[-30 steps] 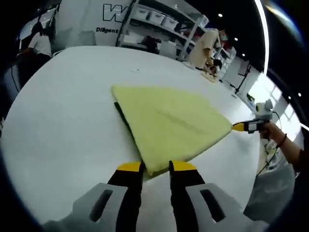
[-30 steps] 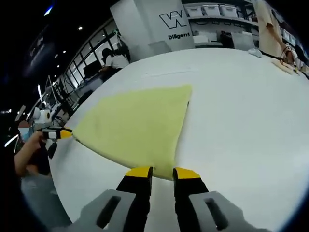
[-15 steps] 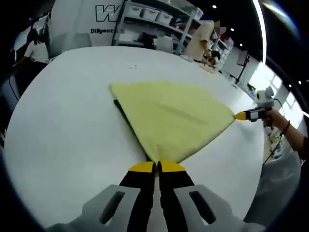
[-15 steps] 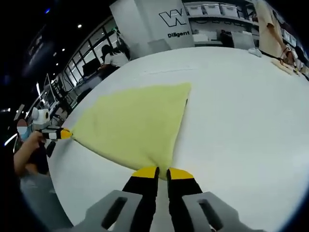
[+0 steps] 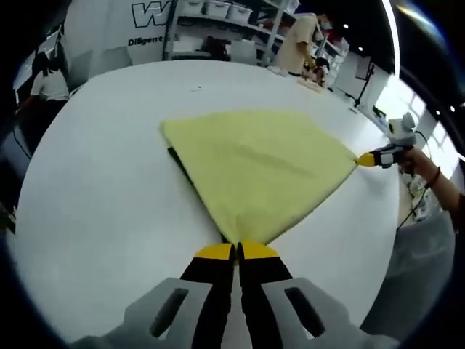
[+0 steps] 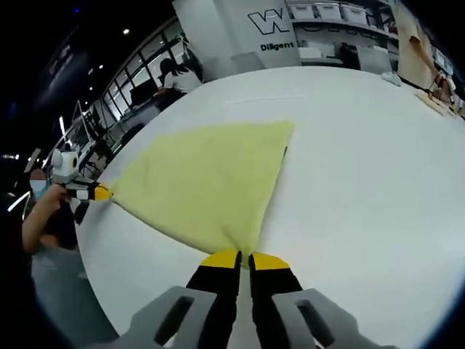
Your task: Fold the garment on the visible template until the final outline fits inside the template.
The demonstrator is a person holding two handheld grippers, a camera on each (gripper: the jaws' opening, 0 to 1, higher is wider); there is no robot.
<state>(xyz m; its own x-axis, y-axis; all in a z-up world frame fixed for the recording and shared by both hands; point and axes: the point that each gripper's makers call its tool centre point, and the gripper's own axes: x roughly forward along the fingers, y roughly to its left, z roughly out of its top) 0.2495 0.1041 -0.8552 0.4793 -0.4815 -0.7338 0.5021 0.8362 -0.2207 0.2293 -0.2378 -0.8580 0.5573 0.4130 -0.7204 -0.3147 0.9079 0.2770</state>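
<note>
Left gripper view: my left gripper pinches the yellow garment's near corner; right gripper clamps the opposite corner, cloth stretched between.

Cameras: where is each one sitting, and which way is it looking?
Left gripper view: rides on the left gripper, looking along its shut jaws at the yellow cloth on the white table; the right gripper and the person's hand show at the right.
Right gripper view: rides on the right gripper, looking across the yellow cloth from the opposite corner; the left gripper shows at the left.
Both share the cloth, the table and each other's gripper.
</note>
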